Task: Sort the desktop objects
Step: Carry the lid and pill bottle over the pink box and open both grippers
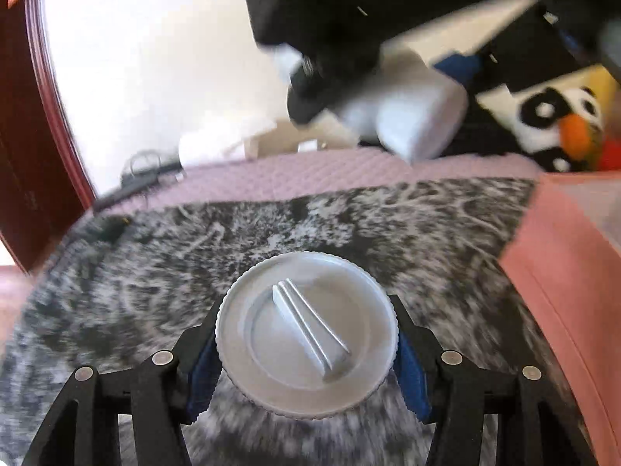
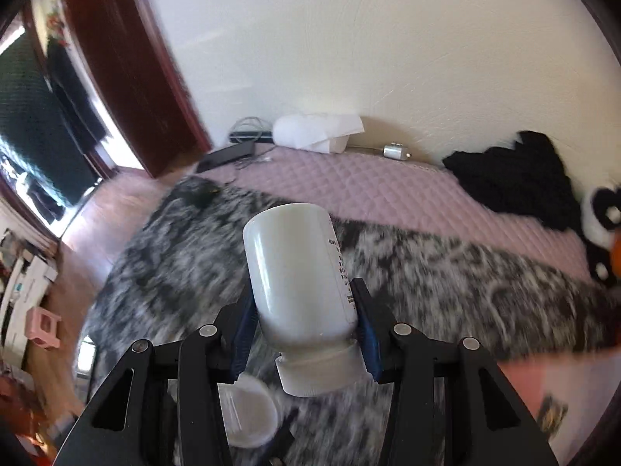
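My left gripper [image 1: 306,353] is shut on a round white ribbed lid [image 1: 306,334] with a raised bar across its top, held over the grey speckled blanket [image 1: 349,217]. My right gripper [image 2: 304,330] is shut on a white plastic bottle [image 2: 299,272], tilted with its open threaded neck [image 2: 320,372] toward the camera and its base away. The same lid shows below the bottle in the right wrist view [image 2: 248,411]. The bottle and right gripper appear blurred at the upper right of the left wrist view [image 1: 411,116].
A pink quilted cover [image 2: 388,186] lies behind the blanket. A pink box [image 1: 574,272] is at the right. A penguin plush [image 1: 559,128] and black cloth [image 2: 520,174] sit at the far right. Tissues [image 2: 318,130], cables and a dark wooden door frame [image 2: 128,66] are at the back.
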`<state>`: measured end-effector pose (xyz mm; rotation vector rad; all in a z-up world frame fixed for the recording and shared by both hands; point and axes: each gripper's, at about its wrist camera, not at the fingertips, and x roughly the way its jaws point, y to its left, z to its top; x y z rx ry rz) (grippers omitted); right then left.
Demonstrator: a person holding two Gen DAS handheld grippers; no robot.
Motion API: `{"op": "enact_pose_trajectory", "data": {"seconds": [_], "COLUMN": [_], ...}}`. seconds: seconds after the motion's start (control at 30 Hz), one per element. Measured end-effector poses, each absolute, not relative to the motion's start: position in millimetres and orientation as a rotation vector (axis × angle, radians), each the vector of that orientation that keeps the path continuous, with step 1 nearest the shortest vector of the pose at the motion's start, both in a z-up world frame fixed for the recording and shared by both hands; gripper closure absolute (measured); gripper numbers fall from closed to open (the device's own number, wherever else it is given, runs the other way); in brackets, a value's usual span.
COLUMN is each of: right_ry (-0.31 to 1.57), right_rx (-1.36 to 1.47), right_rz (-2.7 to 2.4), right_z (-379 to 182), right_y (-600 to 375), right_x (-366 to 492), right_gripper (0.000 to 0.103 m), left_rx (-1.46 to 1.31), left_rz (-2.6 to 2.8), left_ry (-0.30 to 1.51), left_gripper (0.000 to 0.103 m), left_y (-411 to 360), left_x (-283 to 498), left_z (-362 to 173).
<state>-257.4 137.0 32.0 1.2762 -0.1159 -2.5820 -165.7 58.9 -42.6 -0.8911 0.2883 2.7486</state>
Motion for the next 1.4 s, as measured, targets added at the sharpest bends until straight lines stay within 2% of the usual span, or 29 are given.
{"op": "enact_pose_trajectory", "data": {"seconds": [0.17,0.33,0.47,0.67,1.07,1.4], "right_ry": [-0.096,-0.118,-0.250,-0.219,-0.151,-0.361], "right_rx": [1.162,0.949,0.874,0.897,0.874,0.821], "right_rz": [-2.661,-2.827,-2.920,-2.970,-3.093,-3.260], "right_z": [50,52,29,8,1,10], "right_y": [143,157,177,197,232,316], "right_x": [-134,-16,35,45,35,27], "right_gripper": [0.054,0.054,0.054,0.054,0.054,0.054], "left_rx": [-0.822,-0.757,-0.673,-0.619,-0.599,-0.641], "left_rz": [2.735,2.730,2.735,2.704,2.623,2.493], "left_ry": [0.351,0.282,0.245,0.327,0.228,0.264], "left_gripper": [0.039,0.039,0.039,0.039,0.039,0.039], "left_y": [51,57,74,100,160,242], "left_x": [-93,-42,-21,-16,-44,-74], "left_z": [-41,-37,-31,-34,-27,-32]}}
